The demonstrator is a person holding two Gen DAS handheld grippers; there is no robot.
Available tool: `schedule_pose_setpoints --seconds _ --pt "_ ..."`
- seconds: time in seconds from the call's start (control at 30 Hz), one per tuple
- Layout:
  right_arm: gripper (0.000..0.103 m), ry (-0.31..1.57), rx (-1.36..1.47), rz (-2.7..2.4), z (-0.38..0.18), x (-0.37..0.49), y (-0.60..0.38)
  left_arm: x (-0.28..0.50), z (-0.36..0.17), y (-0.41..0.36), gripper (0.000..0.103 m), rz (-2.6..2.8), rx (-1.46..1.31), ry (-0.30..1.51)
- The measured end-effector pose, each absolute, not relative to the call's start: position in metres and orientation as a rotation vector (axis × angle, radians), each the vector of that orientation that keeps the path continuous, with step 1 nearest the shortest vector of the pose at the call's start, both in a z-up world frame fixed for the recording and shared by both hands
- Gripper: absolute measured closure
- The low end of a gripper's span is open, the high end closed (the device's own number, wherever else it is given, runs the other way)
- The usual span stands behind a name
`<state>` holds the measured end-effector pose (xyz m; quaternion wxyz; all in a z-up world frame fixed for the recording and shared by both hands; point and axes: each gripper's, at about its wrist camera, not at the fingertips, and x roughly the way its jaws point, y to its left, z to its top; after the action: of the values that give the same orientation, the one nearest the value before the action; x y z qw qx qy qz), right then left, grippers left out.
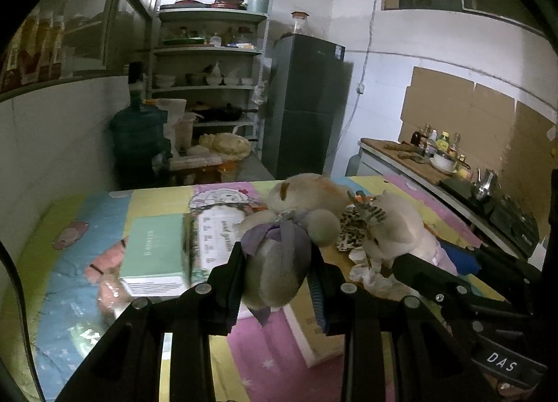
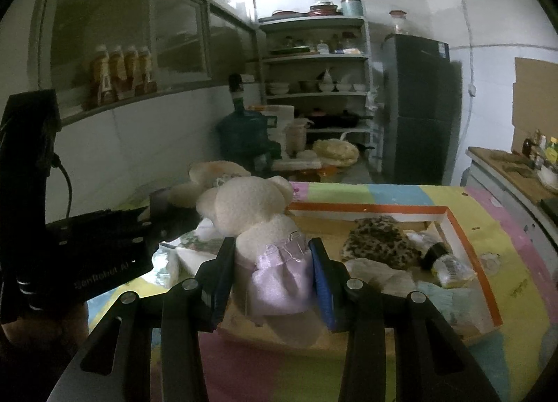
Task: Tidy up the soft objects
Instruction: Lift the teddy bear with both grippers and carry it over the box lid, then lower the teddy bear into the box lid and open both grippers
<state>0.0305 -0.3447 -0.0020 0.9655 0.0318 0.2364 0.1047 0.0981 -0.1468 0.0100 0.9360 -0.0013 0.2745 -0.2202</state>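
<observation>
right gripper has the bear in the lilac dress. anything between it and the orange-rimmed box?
Nothing visible blocks the way. The right gripper is shut on the bear in the lilac dress, right at the orange-rimmed box. Inside, a leopard-print item and a bottle fill the right part; the near-left floor looks open.

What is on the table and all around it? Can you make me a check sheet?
Surface: colourful cartoon mat.
Job's things: two teddy bears, grey bear and cream bear; leopard cloth in cardboard tray.
Clutter: green box, small bottle.
Grippers: left gripper shut on grey bear; right gripper shut on cream bear.
Cables: black cable on left gripper.
Surroundings: shelf, fridge, water jug.
</observation>
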Motion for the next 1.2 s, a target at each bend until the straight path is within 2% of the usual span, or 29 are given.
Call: schedule_pose_setpoints --seconds 1.2 --pt "0.06 0.519 0.17 0.016 -0.031 0.054 -0.468 0.14 -0.029 -0.253 0.069 -0.432 0.043 0.71"
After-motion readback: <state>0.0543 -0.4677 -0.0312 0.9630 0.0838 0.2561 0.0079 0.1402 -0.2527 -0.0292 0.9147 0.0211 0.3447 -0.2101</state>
